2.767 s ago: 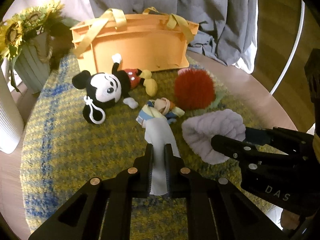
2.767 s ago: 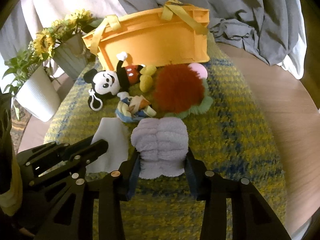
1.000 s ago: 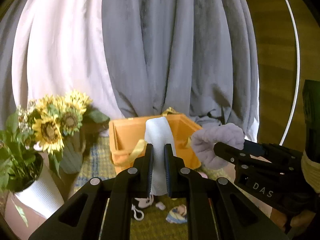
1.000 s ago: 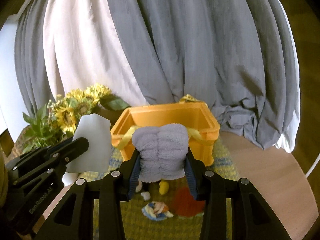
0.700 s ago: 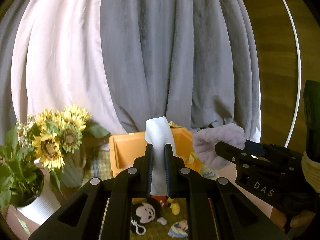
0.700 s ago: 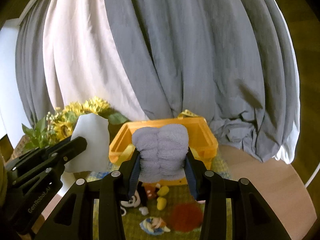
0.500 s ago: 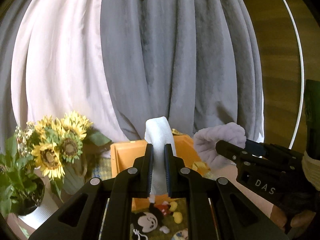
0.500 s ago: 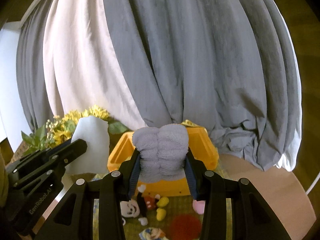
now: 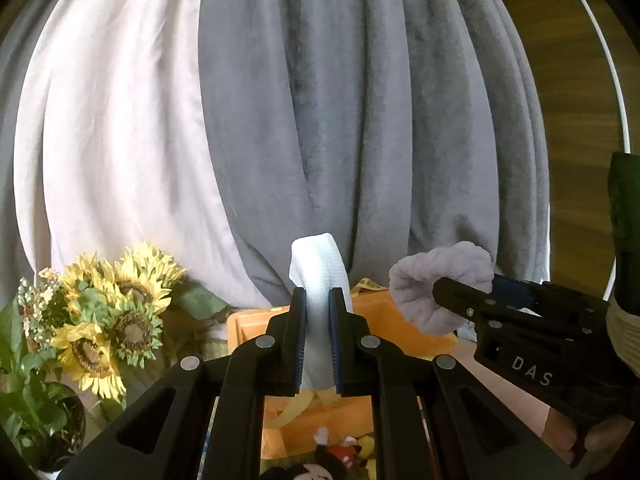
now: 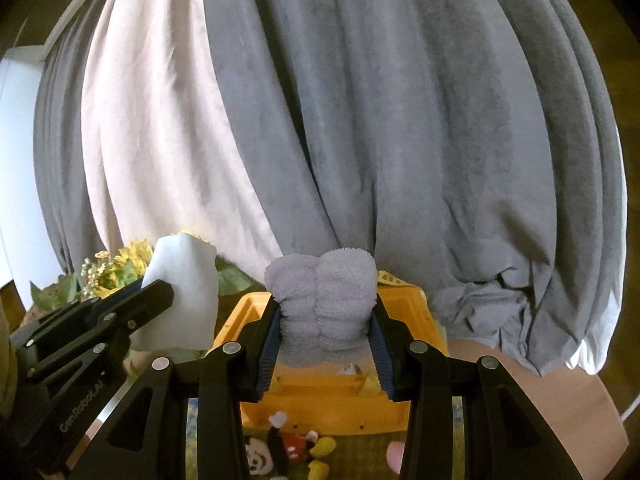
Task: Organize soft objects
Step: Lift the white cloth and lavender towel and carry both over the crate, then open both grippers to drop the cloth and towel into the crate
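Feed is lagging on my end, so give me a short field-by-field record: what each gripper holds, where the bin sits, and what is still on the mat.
left gripper: shut on the white cloth, held upright in the air
right gripper: shut on the lilac fluffy towel, also lifted
orange bin: below and just ahead of both grippers, open top, yellow handles
Mickey plush: lying on the mat in front of the bin, not in it
sunflowers: left of the bin
backdrop: grey and white curtains
status: neither held item is in the bin yet

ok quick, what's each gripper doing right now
left gripper: closed on the white cloth.
right gripper: closed on the fluffy lilac cloth.
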`<action>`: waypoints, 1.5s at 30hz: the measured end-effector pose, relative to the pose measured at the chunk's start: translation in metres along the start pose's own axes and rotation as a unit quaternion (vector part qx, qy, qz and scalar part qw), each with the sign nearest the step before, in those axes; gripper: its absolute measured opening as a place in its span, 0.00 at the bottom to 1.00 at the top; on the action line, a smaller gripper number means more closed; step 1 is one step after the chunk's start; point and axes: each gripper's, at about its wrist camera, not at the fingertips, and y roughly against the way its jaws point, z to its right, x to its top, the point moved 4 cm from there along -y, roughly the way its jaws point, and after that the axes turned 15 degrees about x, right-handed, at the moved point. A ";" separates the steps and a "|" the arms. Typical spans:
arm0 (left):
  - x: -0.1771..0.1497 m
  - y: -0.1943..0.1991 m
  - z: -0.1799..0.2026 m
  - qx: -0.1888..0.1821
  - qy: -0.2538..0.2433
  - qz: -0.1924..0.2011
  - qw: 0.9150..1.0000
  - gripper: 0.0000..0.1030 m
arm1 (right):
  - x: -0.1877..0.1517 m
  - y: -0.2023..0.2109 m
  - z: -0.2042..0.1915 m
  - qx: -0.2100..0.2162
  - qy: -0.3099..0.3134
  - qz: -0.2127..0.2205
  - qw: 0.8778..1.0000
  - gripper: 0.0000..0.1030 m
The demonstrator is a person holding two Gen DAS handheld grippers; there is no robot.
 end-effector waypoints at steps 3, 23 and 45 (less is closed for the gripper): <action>0.000 -0.012 -0.002 0.002 -0.003 -0.002 1.000 0.12 | 0.003 -0.009 0.005 -0.002 0.002 0.000 1.000 0.41; -0.019 -0.099 0.008 0.028 -0.030 -0.051 0.998 0.12 | -0.005 -0.091 0.053 -0.011 -0.019 -0.040 0.999 0.41; -0.049 -0.157 0.010 0.034 -0.048 -0.106 0.993 0.51 | -0.035 -0.144 0.091 -0.062 -0.029 -0.107 0.992 0.70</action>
